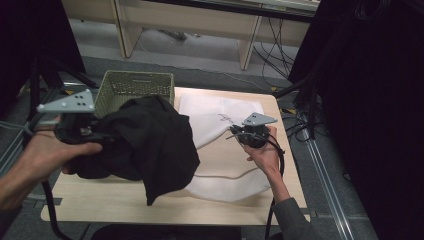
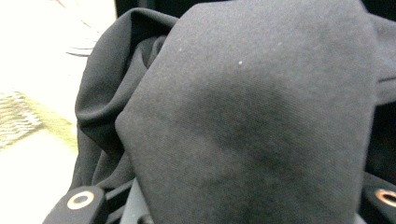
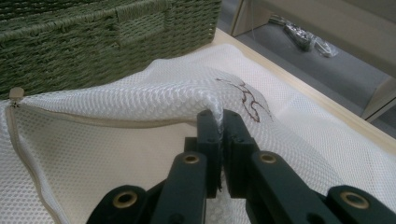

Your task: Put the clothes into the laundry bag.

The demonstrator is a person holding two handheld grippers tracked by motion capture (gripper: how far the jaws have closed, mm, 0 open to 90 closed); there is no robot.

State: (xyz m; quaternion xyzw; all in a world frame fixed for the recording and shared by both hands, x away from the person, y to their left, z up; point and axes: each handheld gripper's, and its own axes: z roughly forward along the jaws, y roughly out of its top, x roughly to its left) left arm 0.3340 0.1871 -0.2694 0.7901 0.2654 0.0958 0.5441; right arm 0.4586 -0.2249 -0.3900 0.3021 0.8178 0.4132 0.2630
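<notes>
Black cloth (image 1: 150,145), bunched and lifted above the table's (image 1: 100,202) left half, hangs from my left gripper (image 1: 95,135); the fabric covers the jaws, so I cannot tell their gap. My right gripper (image 3: 219,135) pinches the white mesh bag's (image 3: 140,100) upper layer, jaws closed on it, raising the zipped opening. Behind both stands a green woven basket (image 1: 135,87). The draped cloth hides the bag's left part in the high view.

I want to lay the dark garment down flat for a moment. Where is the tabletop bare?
Bare wood shows along the table near edge, in front of the black garment and white mesh bag, and in a narrow strip right of the bag. The back left is crowded by the green basket; the bag, pinched by the right gripper, covers the middle.
</notes>
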